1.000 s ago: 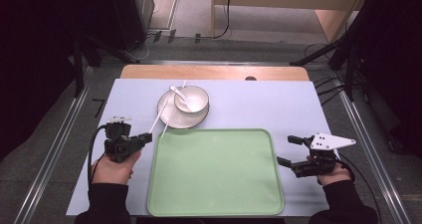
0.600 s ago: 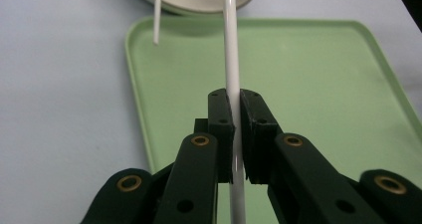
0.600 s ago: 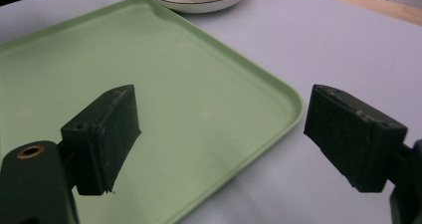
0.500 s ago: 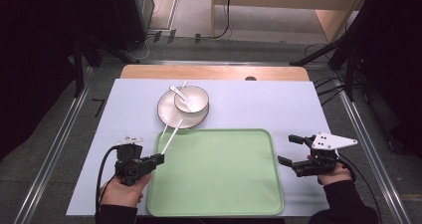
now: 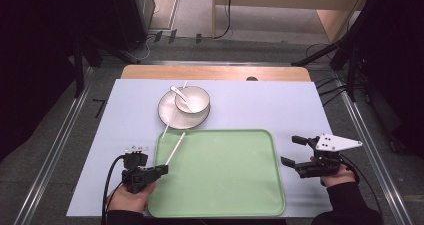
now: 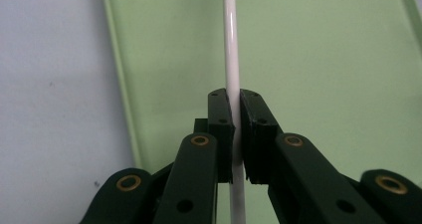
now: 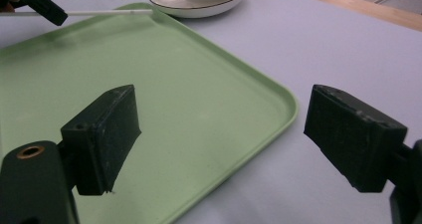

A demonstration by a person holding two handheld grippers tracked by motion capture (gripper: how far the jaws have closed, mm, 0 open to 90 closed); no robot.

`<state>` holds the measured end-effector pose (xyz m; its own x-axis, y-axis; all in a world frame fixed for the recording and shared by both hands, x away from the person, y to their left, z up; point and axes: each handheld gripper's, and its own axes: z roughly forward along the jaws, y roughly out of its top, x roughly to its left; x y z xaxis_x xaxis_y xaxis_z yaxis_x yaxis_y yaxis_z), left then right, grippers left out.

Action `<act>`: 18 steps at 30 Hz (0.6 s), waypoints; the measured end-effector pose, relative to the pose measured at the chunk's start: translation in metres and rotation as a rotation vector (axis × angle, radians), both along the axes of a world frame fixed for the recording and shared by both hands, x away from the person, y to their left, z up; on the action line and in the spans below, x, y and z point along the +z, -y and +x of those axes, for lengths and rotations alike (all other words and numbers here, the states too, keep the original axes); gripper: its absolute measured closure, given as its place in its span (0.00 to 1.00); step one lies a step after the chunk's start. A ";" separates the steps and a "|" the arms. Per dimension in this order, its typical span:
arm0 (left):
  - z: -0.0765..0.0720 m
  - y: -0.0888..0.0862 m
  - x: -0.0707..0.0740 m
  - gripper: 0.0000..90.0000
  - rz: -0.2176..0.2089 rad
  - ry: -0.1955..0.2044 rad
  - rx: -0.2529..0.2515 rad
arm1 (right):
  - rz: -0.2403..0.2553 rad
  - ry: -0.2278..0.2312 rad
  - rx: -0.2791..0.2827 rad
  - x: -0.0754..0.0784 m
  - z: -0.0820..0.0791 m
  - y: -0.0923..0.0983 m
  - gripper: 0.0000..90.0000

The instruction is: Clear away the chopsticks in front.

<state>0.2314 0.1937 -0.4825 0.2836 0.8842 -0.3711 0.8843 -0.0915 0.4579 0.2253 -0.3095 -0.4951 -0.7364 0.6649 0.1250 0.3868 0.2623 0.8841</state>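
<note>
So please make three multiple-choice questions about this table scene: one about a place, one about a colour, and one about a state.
1. Where does the bowl stand?
A. on the plate
B. on the tray
C. on the bare table

2. What colour is the tray?
A. blue
B. light green
C. white

3. What is the state of the left hand-held gripper?
A. open and empty
B. shut on the white chopstick
C. shut on a spoon

Answers:
1 A: the bowl sits on the round plate, beyond the tray.
2 B: the tray surface is pale green in all views.
3 B: in the left gripper view, the pads press on the thin white stick from both sides.
</note>
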 end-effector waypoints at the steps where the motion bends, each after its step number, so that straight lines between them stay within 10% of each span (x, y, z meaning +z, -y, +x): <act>1: 0.001 0.000 -0.003 0.94 0.013 -0.011 0.000 | 0.000 0.000 0.001 0.000 0.000 0.000 0.16; 18: 0.019 0.013 -0.020 0.92 0.064 -0.016 -0.009 | -0.007 0.004 0.014 0.001 -0.001 -0.003 0.16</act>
